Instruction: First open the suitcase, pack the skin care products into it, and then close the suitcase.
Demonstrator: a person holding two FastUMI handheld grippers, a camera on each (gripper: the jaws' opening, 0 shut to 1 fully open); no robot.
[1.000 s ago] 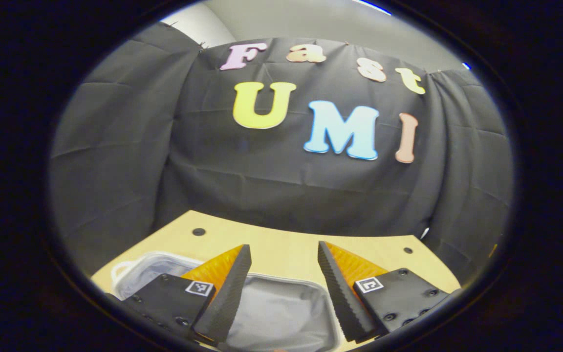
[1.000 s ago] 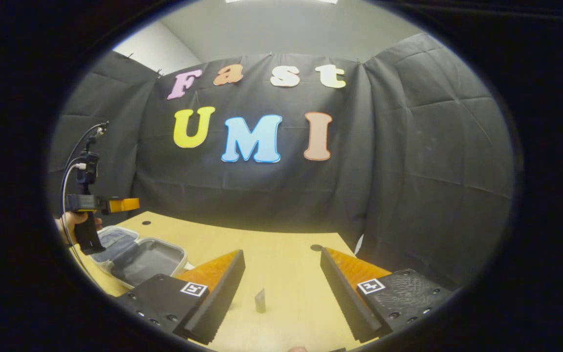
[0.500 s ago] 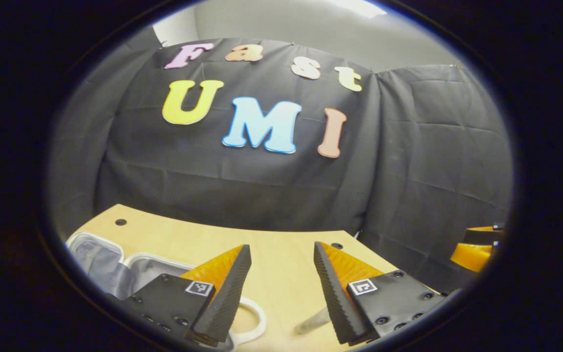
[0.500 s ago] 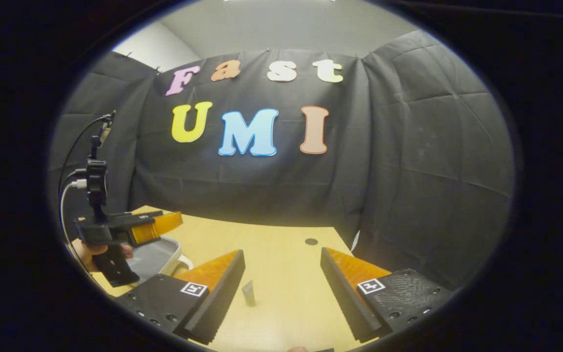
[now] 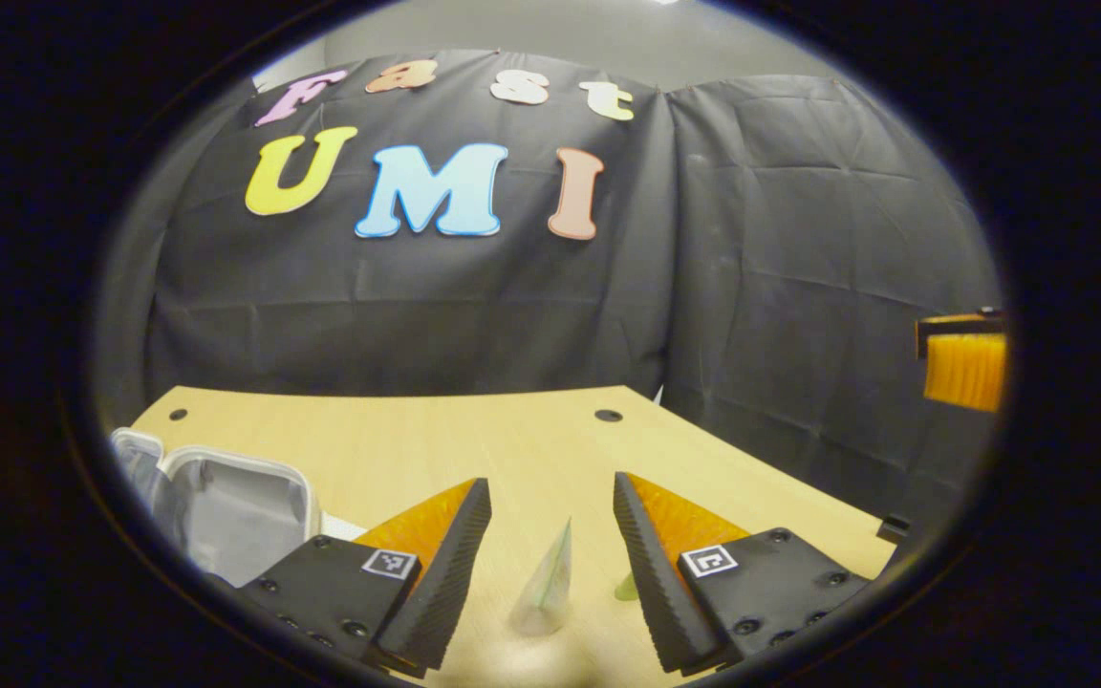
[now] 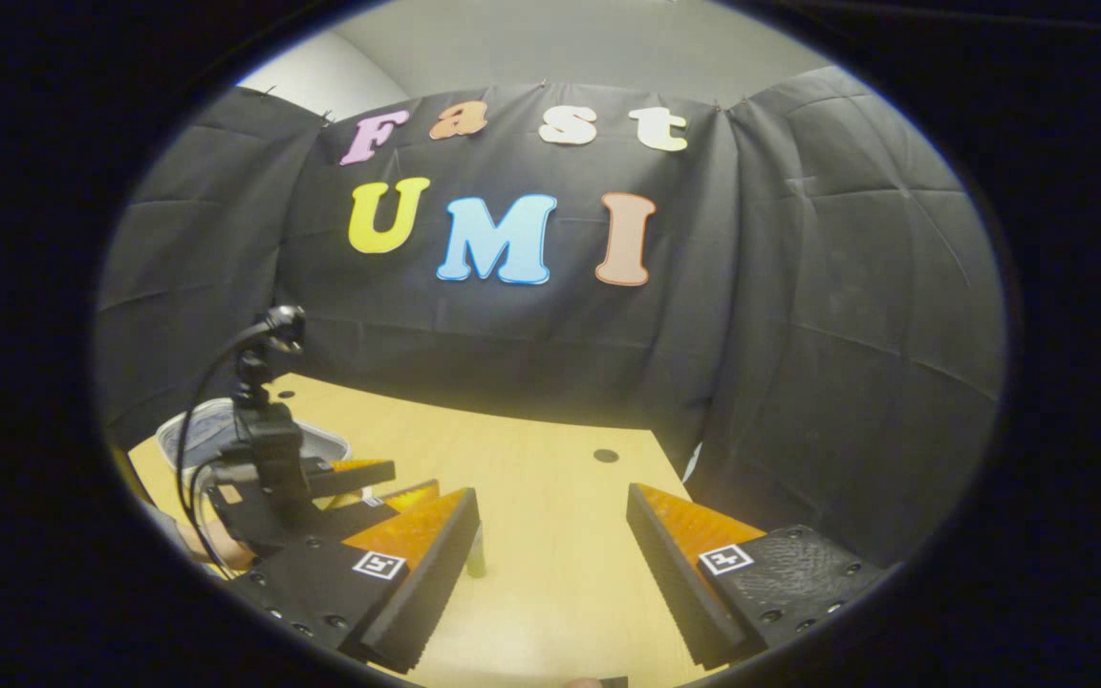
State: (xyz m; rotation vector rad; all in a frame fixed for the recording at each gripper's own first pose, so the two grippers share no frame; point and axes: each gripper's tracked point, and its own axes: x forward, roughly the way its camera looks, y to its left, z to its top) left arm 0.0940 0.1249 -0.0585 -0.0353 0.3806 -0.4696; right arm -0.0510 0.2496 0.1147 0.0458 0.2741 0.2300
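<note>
A pale skin care tube point(image 5: 545, 585) stands upright on the wooden table point(image 5: 436, 435), a little ahead of my open left gripper point(image 5: 551, 481) and in line with the gap between its fingers. A small greenish item point(image 5: 625, 586) peeks out beside the right finger. The suitcase point(image 5: 226, 502) lies open at the left, its grey lining showing. In the right gripper view, my right gripper point(image 6: 551, 490) is open over bare table. The left gripper point(image 6: 396, 481) hangs just left of it, low over the table, and the tube point(image 6: 477, 556) is partly hidden behind my finger. The suitcase point(image 6: 189, 432) lies behind it.
The booth's black cloth wall point(image 5: 417, 315) closes off the back and right of the table. Small round holes point(image 5: 608, 416) mark the tabletop near its far edge. One finger of the right gripper point(image 5: 965, 368) juts in at the far right. A hand point(image 6: 218, 551) holds the left gripper.
My left gripper has swung right, away from the suitcase, and come down toward the tube, which now stands between its fingers' line. The right gripper has barely moved.
</note>
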